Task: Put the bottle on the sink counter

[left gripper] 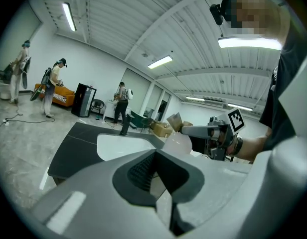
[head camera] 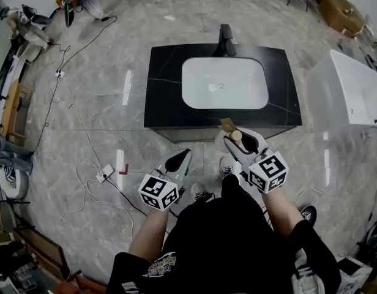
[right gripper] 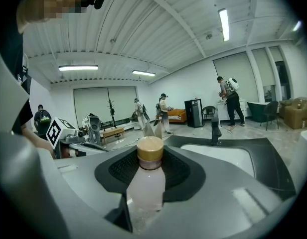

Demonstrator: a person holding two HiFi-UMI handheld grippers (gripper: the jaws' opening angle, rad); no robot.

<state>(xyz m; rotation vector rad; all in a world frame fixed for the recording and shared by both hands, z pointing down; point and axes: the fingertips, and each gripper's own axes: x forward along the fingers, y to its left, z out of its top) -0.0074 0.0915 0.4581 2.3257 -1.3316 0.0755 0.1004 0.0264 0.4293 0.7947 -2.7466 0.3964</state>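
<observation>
Right gripper [head camera: 239, 139]: jaws are pinching the bottle [right gripper: 146, 183], pads pressing on both sides of its pale, cloudy body. The gold cap [right gripper: 150, 151] is sticking up clear of the pads.

Left gripper [left gripper: 156, 180]: jaws are pressing together, with nothing between them.

Head view: the bottle is sitting just below centre, right of the middle, and its cap is overlapping the near edge of the black sink counter [head camera: 164, 90]. I cannot tell whether it is over the top yet or just short of the front face. The left gripper is hanging lower and further left, over the floor [head camera: 103, 103] and apart from the counter edge.

Counter: a white basin [head camera: 224, 82] is filling the middle of the top, leaving black strips on all sides. The left strip is widest. A dark faucet [head camera: 226, 40] is standing at the far edge.

Room to move: marble floor is lying open round the counter. A plug block [head camera: 104, 173] with cables is lying at lower left. A white tub [head camera: 354, 90] is standing at the right edge.
</observation>
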